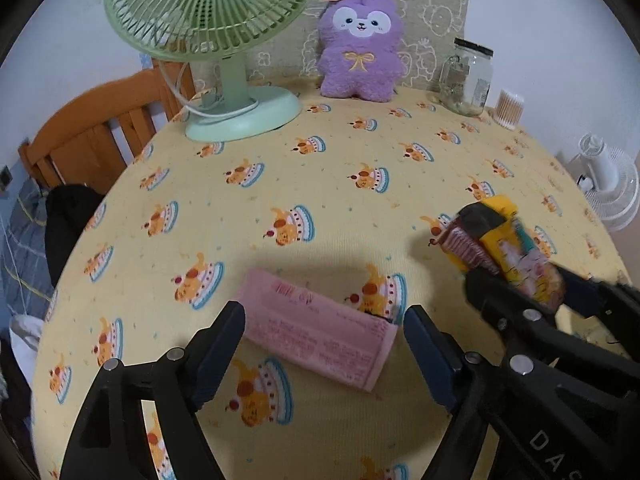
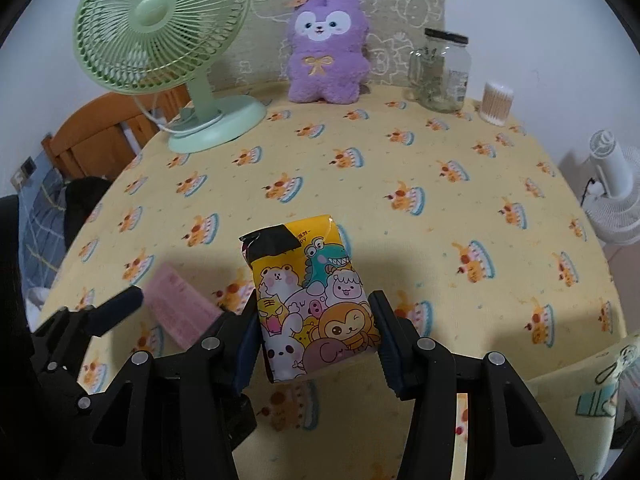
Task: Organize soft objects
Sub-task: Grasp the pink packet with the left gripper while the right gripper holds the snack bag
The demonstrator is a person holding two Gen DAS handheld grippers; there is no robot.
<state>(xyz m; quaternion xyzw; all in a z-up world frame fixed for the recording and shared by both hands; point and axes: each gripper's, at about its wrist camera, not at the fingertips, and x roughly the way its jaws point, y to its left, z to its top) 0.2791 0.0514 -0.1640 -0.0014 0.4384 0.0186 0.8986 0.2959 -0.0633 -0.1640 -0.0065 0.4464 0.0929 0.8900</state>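
Right gripper (image 2: 314, 340): jaws pinch the yellow cartoon-animal tissue pack (image 2: 316, 300) by its sides, holding it above the tablecloth.
Left gripper (image 1: 324, 344): jaws spread wide, hovering over the pink tissue pack (image 1: 320, 330), not touching it.
Pink tissue pack: lies flat on the yellow cake-print tablecloth (image 1: 320, 184), near the front edge.
Far side: purple plush toy (image 1: 360, 46) sits upright between a green desk fan (image 1: 216, 40) and a glass jar (image 1: 466, 76).

Yellow cartoon-animal packet (image 2: 316, 304), pink packet (image 1: 320, 330), purple plush (image 2: 326, 48), pale green fan (image 2: 160, 36), yellow cake-print tablecloth (image 2: 440, 220).
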